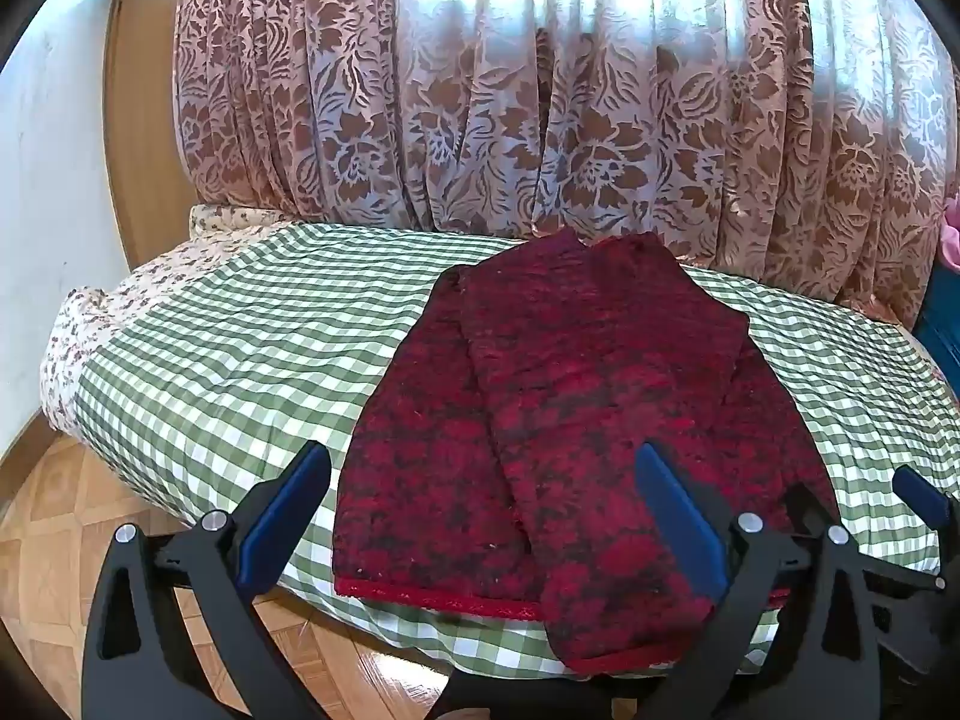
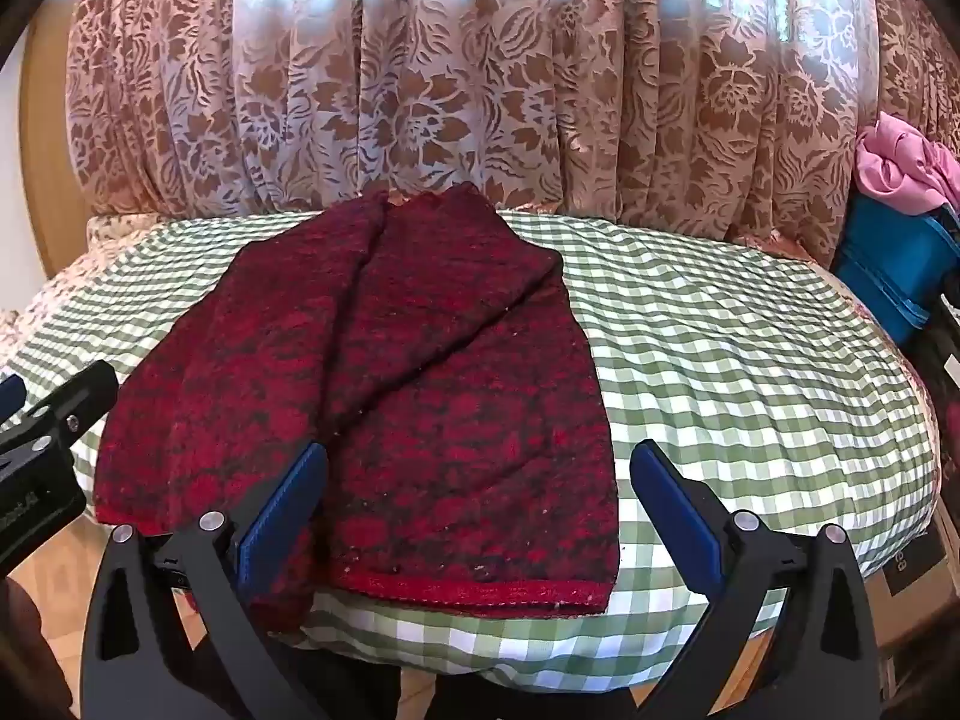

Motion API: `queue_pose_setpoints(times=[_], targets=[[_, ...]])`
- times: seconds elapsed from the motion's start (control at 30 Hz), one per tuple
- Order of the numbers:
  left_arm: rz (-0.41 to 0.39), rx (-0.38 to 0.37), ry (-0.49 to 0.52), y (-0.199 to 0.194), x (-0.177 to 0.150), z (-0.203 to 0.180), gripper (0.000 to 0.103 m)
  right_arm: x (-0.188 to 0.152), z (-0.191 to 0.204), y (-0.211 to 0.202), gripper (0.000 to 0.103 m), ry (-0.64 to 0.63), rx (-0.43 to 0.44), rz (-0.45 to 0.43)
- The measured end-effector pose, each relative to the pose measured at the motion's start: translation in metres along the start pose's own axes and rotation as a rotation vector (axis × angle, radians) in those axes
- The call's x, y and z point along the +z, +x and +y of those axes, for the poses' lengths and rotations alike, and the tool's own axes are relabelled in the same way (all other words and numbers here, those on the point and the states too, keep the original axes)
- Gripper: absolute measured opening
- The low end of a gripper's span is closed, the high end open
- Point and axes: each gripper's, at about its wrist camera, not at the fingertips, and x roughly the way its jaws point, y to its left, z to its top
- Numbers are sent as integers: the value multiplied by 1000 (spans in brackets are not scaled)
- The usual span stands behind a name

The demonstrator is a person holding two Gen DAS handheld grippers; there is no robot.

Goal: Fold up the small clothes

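My left gripper (image 1: 483,516) is spread wide and holds nothing, and my right gripper (image 2: 480,510) is spread the same; lettering on the left gripper's body is too cut off to read. Just ahead of both lies the red-and-black sweater (image 2: 384,372), part folded with its red hem nearest me, on the green checked bed (image 2: 720,360). Behind hangs a floral curtain (image 2: 456,90).

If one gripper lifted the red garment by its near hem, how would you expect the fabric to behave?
The red garment would probably go floppy and drape: it already lies in soft overlapping folds, and one end hangs over the edge of the green checked cushion. Its fuzzy, thick-looking surface suggests it grips rather than slips. The folded layers would likely fall open, since both the left gripper and the right gripper are open.
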Motion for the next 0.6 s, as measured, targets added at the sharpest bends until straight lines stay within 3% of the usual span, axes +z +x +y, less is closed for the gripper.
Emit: queue_pose_setpoints(times=[0.2, 0.33, 0.6], targets=[[-8, -8, 13, -1, 3, -2, 101, -11, 2, 4, 100, 1, 15, 8], [-26, -21, 15, -10, 6, 3, 101, 7, -1, -5, 100, 3, 9, 19], [-36, -53, 35, -13, 6, -6, 101, 1, -3, -5, 100, 13, 7, 3]])
